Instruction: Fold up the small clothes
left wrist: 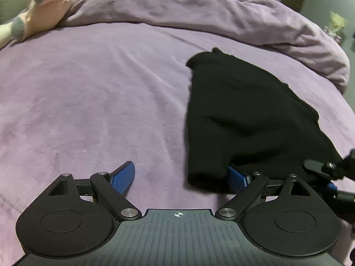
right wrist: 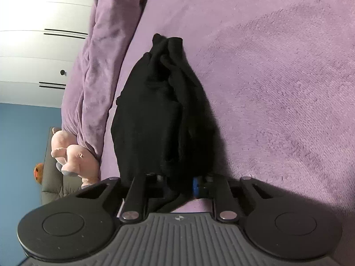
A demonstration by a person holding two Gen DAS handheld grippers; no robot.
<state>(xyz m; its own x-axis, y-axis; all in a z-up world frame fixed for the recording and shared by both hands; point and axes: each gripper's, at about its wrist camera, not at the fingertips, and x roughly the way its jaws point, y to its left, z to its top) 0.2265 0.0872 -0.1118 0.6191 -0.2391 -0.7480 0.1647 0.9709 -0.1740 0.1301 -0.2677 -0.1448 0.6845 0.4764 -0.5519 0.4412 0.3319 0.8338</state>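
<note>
My left gripper [left wrist: 180, 178] sits low over the bed, jaws spread wide, released. Its blue ribbed pads [left wrist: 124, 178] are matte plastic on black linkage arms w/ round silver pivots. The right-side pad is half tucked under a corner of the black garment [left wrist: 239, 115], but nothing's pinched there.

My right gripper [right wrist: 177, 185] is rolled sideways, so the room looks tipped in its view. Jaws drawn in close, clenched on the near hem of the black garment [right wrist: 159, 119]; cloth bunches between the fingers and a sliver of blue pad shows beside it. In the left wrist view that gripper [left wrist: 328, 173] pokes in at the right edge, at the garment's near corner.

The garment is soft, matte, knit-looking, no visible print. It lies on the purple bedspread [left wrist: 88, 102], roughly folded lengthwise, narrowing to a crumpled, knotted-looking far end. The spread is plush, short-pile fleece w/ brush marks.

Further back a rumpled purple blanket [left wrist: 199, 11] of the same fleece ridges up. Beyond it, a pink plush toy [left wrist: 44, 6] w/ grey feet, rounded limbs.
</note>
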